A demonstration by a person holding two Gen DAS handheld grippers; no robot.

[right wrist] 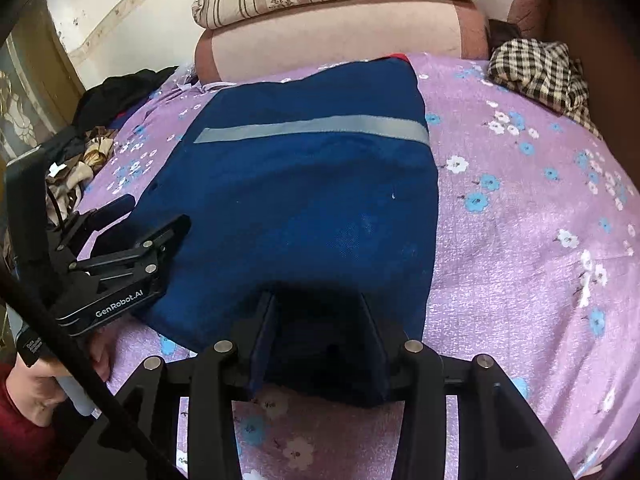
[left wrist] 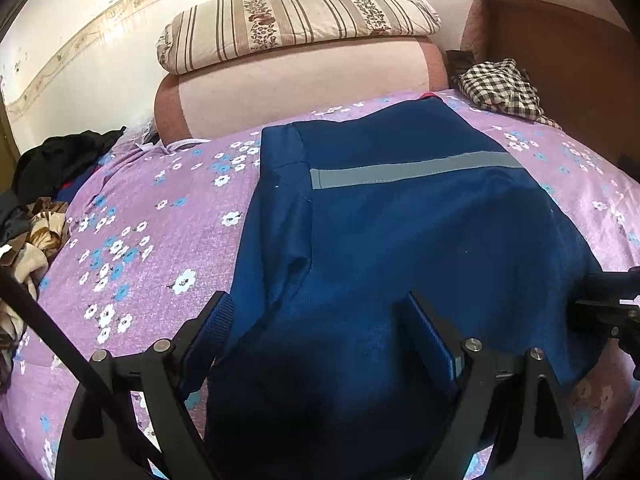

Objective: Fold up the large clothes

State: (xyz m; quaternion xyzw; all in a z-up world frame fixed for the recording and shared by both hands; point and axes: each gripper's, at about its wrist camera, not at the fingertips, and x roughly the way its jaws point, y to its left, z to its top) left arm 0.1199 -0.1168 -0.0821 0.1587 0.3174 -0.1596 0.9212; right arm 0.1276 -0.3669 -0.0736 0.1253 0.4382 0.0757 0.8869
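Both tongs, left point(left wrist: 320, 320) and right point(right wrist: 316, 320), gape apart over the blue garment point(right wrist: 304, 200) on the flowered bedsheet point(right wrist: 520, 240).

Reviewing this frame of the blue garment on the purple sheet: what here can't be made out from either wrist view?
- Near hem of the blue garment with grey stripe: left wrist view, dark under the left claw.
- Same hem, right wrist view: shadowed between the right claw fingers; contact unclear.
- Red item behind the garment: mostly hidden, unidentifiable.
- Dark clothes heap: cut off by the fisheye edge.
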